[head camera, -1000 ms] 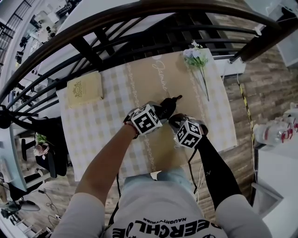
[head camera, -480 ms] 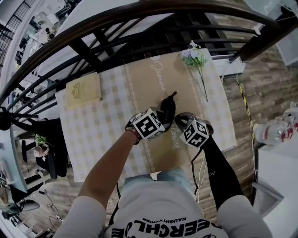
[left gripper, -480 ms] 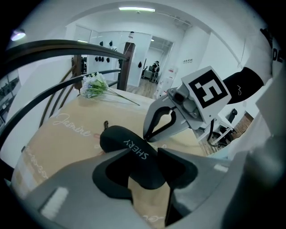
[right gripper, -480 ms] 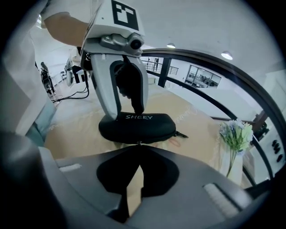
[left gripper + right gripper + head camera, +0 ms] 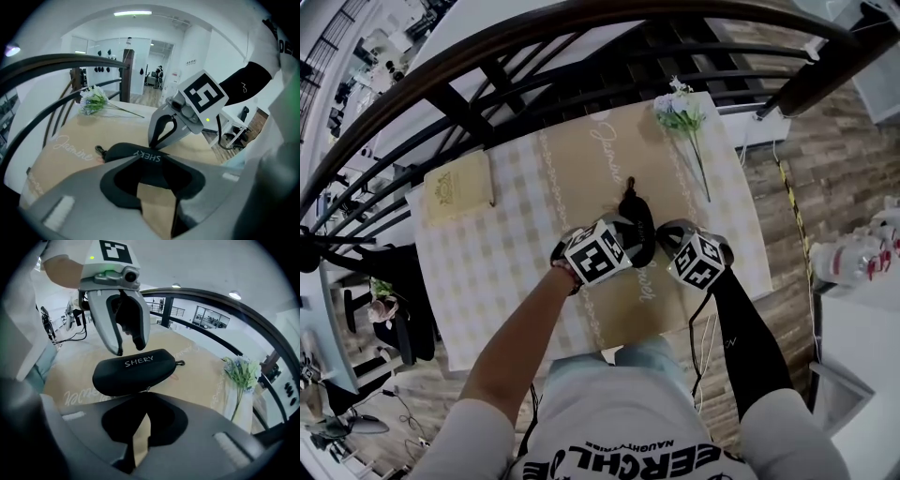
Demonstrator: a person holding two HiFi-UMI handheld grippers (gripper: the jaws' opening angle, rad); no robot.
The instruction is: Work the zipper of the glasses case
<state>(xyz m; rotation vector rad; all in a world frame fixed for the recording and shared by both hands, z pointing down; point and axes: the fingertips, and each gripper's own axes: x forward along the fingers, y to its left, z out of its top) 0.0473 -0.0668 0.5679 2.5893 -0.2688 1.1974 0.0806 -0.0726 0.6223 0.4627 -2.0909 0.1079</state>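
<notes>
A checked table (image 5: 516, 253) is standing under a dark railing (image 5: 487, 52), with the glasses case (image 5: 636, 220) lying at its centre. The left gripper (image 5: 130, 350), at the case's eight o'clock, is hovering with its jaws apart. The right gripper (image 5: 151, 144), at four o'clock, is pressing closed jaws against the case's edge, and the zipper pull is hard to make out.

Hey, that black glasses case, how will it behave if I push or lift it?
The glasses case holds a smooth domed shape, so probably a stiff shell. It looks small, so likely light. Its rounded underside may let it swivel on the table when pushed.
</notes>
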